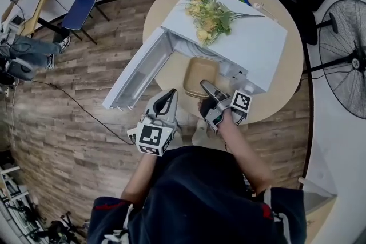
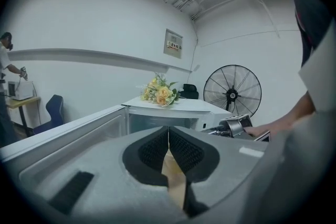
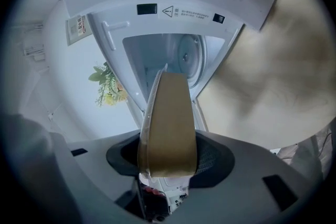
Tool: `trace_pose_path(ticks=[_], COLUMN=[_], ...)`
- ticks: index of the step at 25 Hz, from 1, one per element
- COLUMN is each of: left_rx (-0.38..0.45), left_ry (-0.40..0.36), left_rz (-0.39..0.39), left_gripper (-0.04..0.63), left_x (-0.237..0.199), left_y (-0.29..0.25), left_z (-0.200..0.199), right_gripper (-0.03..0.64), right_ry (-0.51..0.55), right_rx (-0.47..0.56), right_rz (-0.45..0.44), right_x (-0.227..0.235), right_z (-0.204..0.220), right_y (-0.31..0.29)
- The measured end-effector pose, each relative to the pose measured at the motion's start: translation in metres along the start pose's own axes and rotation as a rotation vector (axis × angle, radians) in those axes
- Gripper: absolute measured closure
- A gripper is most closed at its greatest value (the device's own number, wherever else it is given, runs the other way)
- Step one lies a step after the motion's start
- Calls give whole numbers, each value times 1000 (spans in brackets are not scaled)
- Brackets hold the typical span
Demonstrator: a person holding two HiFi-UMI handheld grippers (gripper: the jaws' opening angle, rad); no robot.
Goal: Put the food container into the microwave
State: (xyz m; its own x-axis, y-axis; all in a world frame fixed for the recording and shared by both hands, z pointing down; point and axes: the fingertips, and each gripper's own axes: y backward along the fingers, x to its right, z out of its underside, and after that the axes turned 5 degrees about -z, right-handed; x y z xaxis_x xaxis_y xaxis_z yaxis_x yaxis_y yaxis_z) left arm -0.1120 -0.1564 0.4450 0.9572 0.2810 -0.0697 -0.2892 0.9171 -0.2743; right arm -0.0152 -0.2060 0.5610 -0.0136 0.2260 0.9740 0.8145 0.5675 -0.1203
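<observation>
A tan food container hangs edge-on in front of the open white microwave, with my right gripper shut on its near rim. In the right gripper view the container stands between the pads and points at the microwave's cavity. My left gripper is to the left, near the table's front edge, shut with nothing in it. In the left gripper view its pads meet at the tip, and the microwave is ahead.
The microwave's door swings out to the left past the round table. Yellow flowers lie on the microwave's top. A floor fan stands at the right and a blue chair at the far left.
</observation>
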Motion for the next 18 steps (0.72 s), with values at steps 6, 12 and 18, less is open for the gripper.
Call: trace_pose_path(ticks=[6, 12, 18], left_rx=[-38, -84, -122], left_ry=[-7, -1, -29], left_rz=[75, 162, 204], left_gripper=[577, 577, 577], left_x=[-10, -4, -7], left_y=[-8, -14, -18], left_z=[12, 31, 45], right_gripper=[405, 406, 405], right_ry=[-45, -69, -40], right_rx=[102, 162, 197], right_rz=[-19, -20, -32], right_x=[12, 31, 43], right_z=[-15, -28, -42], right_y=[-15, -30, -47])
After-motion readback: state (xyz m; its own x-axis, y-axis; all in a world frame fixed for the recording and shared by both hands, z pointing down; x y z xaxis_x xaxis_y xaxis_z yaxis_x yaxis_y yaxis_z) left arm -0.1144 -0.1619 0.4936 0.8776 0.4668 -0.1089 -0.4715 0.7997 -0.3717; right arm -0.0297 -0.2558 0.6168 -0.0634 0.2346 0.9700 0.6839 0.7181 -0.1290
